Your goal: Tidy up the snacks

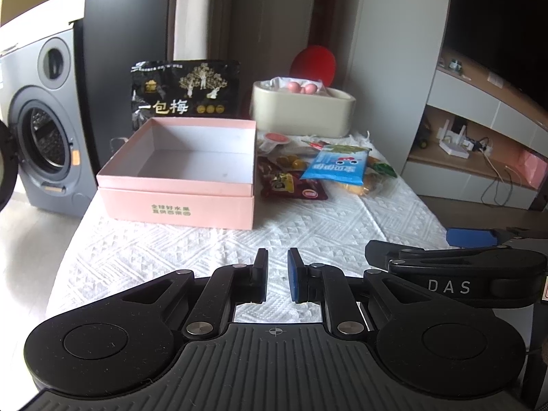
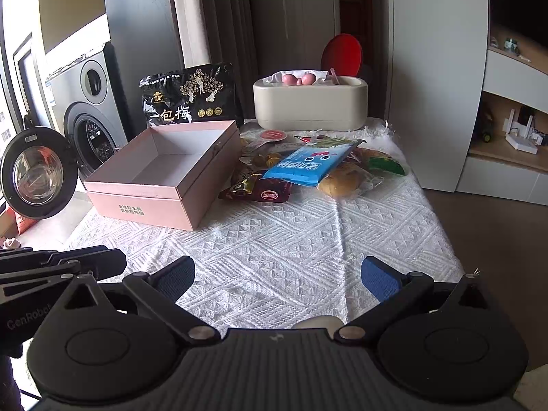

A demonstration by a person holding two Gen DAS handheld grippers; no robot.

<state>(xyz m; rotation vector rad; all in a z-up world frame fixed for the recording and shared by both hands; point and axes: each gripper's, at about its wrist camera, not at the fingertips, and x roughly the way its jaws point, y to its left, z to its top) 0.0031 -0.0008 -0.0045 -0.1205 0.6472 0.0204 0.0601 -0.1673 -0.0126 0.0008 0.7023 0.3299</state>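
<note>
Above tablecloth [image 2: 291,239]: left gripper [image 1: 277,277] closed, right gripper [image 2: 277,279] spread, both angled down.

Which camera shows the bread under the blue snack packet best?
The right wrist view. There the bread shows as a big golden lump sticking out from under the blue packet. In the left wrist view only a thin yellow edge peeks out below the packet.
</note>
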